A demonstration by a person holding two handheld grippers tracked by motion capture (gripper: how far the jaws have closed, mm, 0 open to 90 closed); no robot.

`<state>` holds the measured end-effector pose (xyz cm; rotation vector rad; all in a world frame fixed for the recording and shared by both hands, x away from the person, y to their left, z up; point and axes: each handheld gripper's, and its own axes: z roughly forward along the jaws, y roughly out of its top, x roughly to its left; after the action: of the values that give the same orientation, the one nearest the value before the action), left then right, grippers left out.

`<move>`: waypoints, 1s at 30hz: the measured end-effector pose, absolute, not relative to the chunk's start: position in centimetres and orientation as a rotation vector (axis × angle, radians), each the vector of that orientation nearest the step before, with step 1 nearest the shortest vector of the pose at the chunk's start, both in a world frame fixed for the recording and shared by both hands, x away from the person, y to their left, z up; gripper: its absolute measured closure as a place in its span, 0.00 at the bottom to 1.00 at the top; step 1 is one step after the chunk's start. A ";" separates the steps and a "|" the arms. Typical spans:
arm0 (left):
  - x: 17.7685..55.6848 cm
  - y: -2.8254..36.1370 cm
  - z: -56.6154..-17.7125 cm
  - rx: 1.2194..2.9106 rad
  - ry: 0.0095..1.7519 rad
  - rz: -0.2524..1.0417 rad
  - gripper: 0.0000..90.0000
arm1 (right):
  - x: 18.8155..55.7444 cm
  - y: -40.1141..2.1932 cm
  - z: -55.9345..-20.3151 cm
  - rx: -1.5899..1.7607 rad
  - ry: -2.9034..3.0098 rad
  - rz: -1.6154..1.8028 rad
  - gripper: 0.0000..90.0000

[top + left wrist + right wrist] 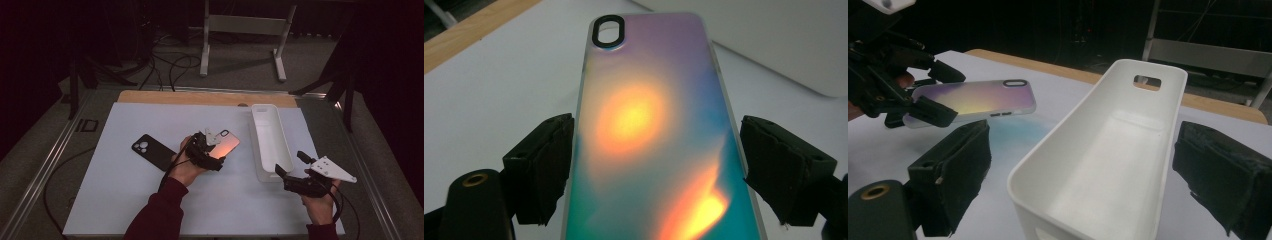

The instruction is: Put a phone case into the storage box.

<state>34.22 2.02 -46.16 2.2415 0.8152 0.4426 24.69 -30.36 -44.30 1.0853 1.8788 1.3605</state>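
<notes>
While lifted off the worktop [125,200], iridescent case [225,143] sits clamped across its width between left gripper [209,148] fingers [541,167]. Seen in left gripper view: both pads pressed on the case's long edges, camera cutout [608,31] at the far end, orange and teal sheen across the back. Case held roughly flat, slightly tilted, clear of the white sheet; coloured reflection visible on the sheet beneath it in right gripper view [973,102].

Right gripper [292,172] held low at the near right of the worktop, fingers [950,175] wide apart, gripping nothing. In its own view, spread either side of the near end of the bin [1108,165]; contact with the bin walls not discernible.

Bin [267,140]: white, long, narrow, upright on the right half of the worktop, long axis running away from the person, slot handle in the far end wall. Interior looks bare white.

Black phone [152,151] lying flat on the sheet, left of the left gripper, lens cluster up and toward the far left. Near the left hand [187,167], apart from the held case.

Case just left of the bin, not touching it.

Wooden edge of the worktop showing past the far side of the sheet. Cables [165,65] and a metal frame [245,30] on the floor beyond.
</notes>
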 end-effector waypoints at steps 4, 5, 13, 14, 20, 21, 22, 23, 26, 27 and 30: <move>33.8 2.1 -45.6 2.232 0.767 0.448 0.19 | 25.2 -30.2 -43.9 1.088 1.898 1.364 0.09; 33.7 2.2 -45.4 2.229 0.756 0.452 0.19 | 25.3 -30.2 -43.8 1.091 1.901 1.365 0.09; 33.2 2.7 -44.0 2.190 0.687 0.458 0.19 | 26.2 -29.6 -43.2 1.091 1.934 1.385 0.09; 33.1 2.7 -43.8 2.186 0.674 0.460 0.19 | 26.3 -29.5 -43.2 1.093 1.937 1.389 0.09; 32.5 2.8 -42.7 2.147 0.594 0.448 0.19 | 26.8 -29.1 -42.8 1.089 1.954 1.401 0.09; 32.4 2.8 -42.6 2.136 0.581 0.440 0.19 | 26.9 -29.0 -42.7 1.090 1.956 1.405 0.09; 32.3 2.9 -42.5 2.129 0.566 0.437 0.19 | 27.0 -28.9 -42.7 1.091 1.961 1.411 0.09; 32.2 2.8 -42.2 2.126 0.555 0.439 0.19 | 27.1 -28.8 -42.6 1.095 1.966 1.414 0.09; 32.0 2.7 -41.8 2.119 0.529 0.439 0.19 | 27.4 -28.5 -42.4 1.097 1.979 1.430 0.09; 31.9 2.7 -41.7 2.121 0.521 0.440 0.19 | 27.6 -28.3 -42.3 1.090 1.989 1.429 0.09; 31.9 2.6 -41.4 2.102 0.508 0.434 0.19 | 27.8 -27.7 -42.0 1.073 2.007 1.429 0.09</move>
<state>31.86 2.62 -41.39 2.1018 0.5084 0.4341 27.83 -27.74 -41.97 1.0732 2.0074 1.4286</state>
